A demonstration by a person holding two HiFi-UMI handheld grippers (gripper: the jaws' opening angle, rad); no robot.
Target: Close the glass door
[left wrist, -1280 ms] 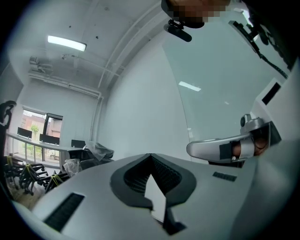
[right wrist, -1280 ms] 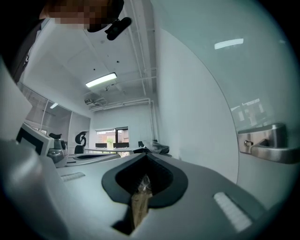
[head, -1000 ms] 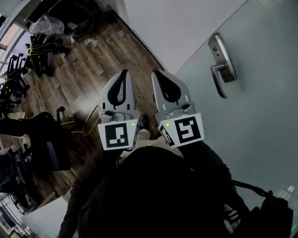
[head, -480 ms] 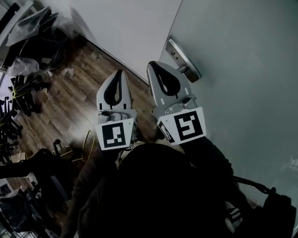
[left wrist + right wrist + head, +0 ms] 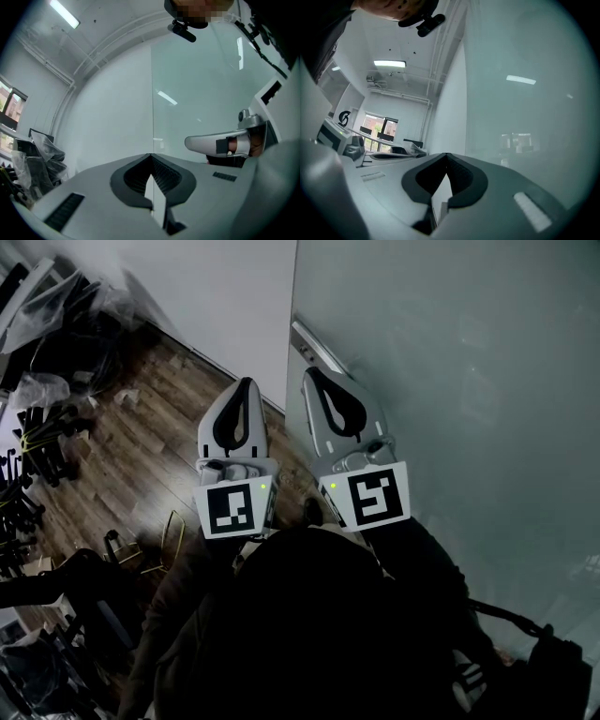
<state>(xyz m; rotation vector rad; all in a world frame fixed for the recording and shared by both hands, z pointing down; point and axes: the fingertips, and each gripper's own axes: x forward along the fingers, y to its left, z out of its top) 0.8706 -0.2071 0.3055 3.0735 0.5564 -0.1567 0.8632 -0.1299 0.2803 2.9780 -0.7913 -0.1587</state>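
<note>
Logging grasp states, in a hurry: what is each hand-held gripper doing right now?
Left hand-held gripper: closed, nothing between its jaws.
Right hand-held gripper: closed, nothing between its jaws.

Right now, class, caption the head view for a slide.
Left gripper and right gripper, both shut, near the handle of the glass door.

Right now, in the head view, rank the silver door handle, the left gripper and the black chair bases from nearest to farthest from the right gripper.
1. Silver door handle: just past the right gripper.
2. Left gripper: alongside, to its left.
3. Black chair bases: far left.
</note>
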